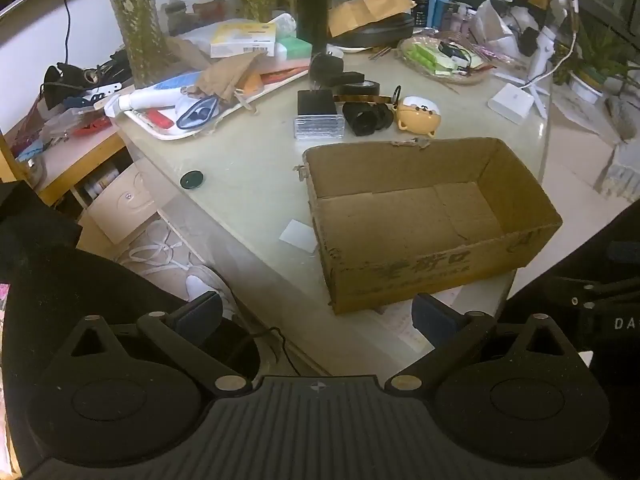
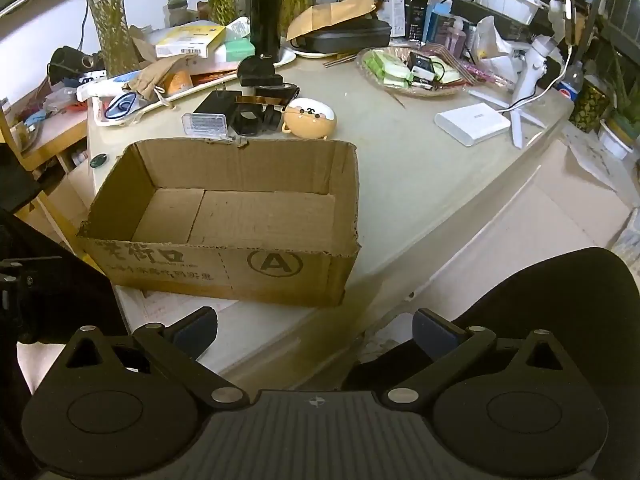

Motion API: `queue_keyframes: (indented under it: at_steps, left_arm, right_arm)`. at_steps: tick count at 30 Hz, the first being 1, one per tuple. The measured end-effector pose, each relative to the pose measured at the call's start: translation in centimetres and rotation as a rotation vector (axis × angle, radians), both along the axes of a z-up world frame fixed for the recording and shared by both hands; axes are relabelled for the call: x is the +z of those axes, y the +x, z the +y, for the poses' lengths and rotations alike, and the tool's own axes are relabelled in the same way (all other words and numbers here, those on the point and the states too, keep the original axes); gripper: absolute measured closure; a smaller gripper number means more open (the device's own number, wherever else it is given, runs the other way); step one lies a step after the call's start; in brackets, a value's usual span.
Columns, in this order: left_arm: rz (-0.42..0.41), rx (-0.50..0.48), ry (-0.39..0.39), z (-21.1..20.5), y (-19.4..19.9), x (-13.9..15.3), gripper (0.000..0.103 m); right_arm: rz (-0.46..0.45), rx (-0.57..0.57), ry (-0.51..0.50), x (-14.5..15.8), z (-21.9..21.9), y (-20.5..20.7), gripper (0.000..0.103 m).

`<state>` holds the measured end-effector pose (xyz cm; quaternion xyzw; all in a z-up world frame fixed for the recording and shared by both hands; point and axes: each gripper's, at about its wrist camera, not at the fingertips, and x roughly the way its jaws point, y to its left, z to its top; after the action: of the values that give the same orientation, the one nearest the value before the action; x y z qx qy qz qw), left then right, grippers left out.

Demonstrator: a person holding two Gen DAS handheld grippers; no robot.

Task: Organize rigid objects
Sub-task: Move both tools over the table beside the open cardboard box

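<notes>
Cardboard box [image 2: 224, 220] upright, mouth up, long axis across table edge.

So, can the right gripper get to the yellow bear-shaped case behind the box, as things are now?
Probably yes: the right gripper is open and empty, and the bear case stands uncovered beyond the cardboard box, which it must pass over.

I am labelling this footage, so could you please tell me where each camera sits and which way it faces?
Left wrist: sits on the left claw, tilted down at the empty cardboard box from its left; open fingers show, and the other rig at the right edge.
Right wrist: sits on the right claw, tilted down at the box from the front right; open fingers show.
Shared: the box, bear-faced case, black flask, white box.
</notes>
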<state>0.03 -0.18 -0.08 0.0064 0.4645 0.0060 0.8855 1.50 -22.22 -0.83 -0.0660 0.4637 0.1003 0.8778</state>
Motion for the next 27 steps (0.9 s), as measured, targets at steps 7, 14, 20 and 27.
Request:
queue_keyframes:
  at_steps: [7,14,20,27]
  left_arm:
    - [-0.003,-0.019,-0.003,-0.3,0.3,0.3,0.0]
    - [0.011,-0.028,0.01,-0.4,0.7,0.2,0.0]
    - [0.004,-0.046,0.005,-0.6,1.1,0.6,0.0]
    - [-0.017,-0.055,-0.006,-1.1,2.0,1.3,0.0]
  right_arm:
    - [0.035,0.016,0.001,-0.5,0.2,0.6,0.0]
    - [0.06,0.023,0.031,-0.6,0.1,1.5,0.0]
    - [0.087,0.003,0.043,-0.8,-0.3,2.6,0.0]
    - [0.1,0.023,0.1,-0.3,-0.5,3.3,0.0]
